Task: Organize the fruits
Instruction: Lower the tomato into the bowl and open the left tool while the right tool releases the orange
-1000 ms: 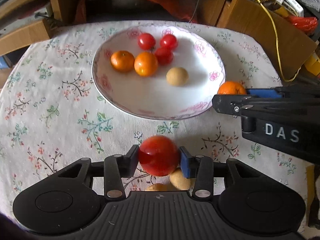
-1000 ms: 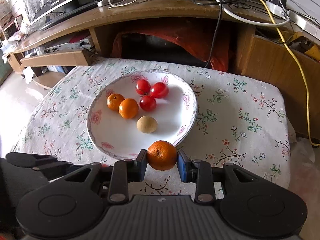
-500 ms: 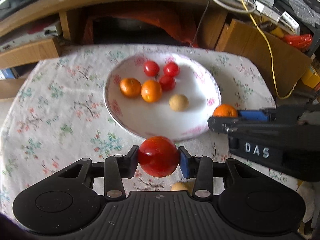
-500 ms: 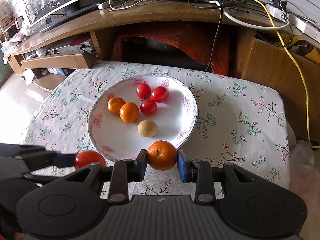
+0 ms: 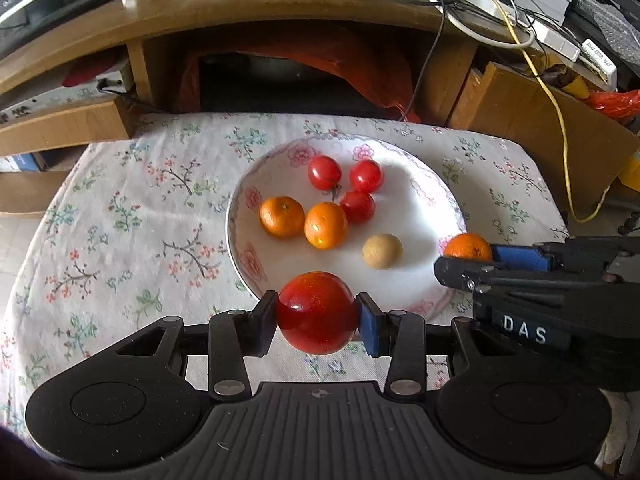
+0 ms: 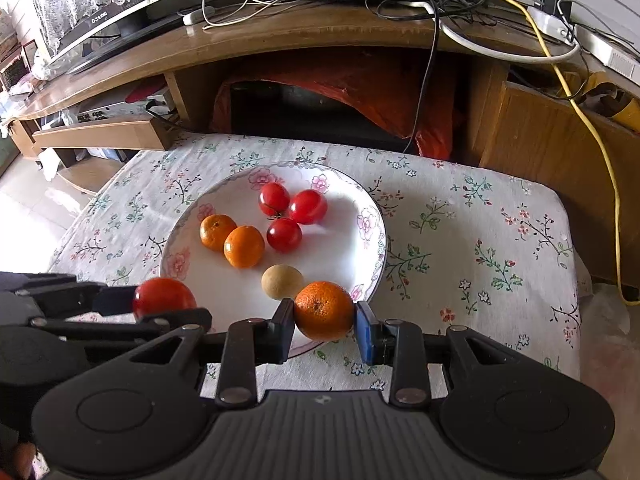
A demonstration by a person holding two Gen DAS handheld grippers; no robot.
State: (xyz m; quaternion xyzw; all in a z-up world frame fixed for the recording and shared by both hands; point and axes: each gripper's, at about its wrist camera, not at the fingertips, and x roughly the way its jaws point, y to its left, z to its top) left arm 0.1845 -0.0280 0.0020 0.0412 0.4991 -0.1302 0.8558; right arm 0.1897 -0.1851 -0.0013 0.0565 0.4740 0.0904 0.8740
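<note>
My left gripper [image 5: 317,318] is shut on a large red tomato [image 5: 316,312] and holds it over the near rim of a white floral plate [image 5: 420,184]. My right gripper [image 6: 324,318] is shut on an orange [image 6: 324,310] above the plate's near right rim [image 6: 372,216]. On the plate lie three small red tomatoes [image 5: 325,172], two oranges [image 5: 326,225] and a small tan fruit [image 5: 382,251]. Each gripper shows in the other's view, the right gripper [image 5: 470,258] with its orange [image 5: 469,246] and the left one with the large tomato [image 6: 163,297].
The plate stands on a table under a floral cloth [image 5: 120,216]. Behind it runs a wooden TV bench [image 6: 280,40] with cables, a yellow cord [image 6: 576,108] and a red bag [image 6: 360,92] below. The cloth to the right [image 6: 480,240] is bare.
Both grippers have risen and moved forward with their fruit, so the tomato and the orange now hang over the plate's near edge. The loose tan fruits below the left gripper are out of view.
</note>
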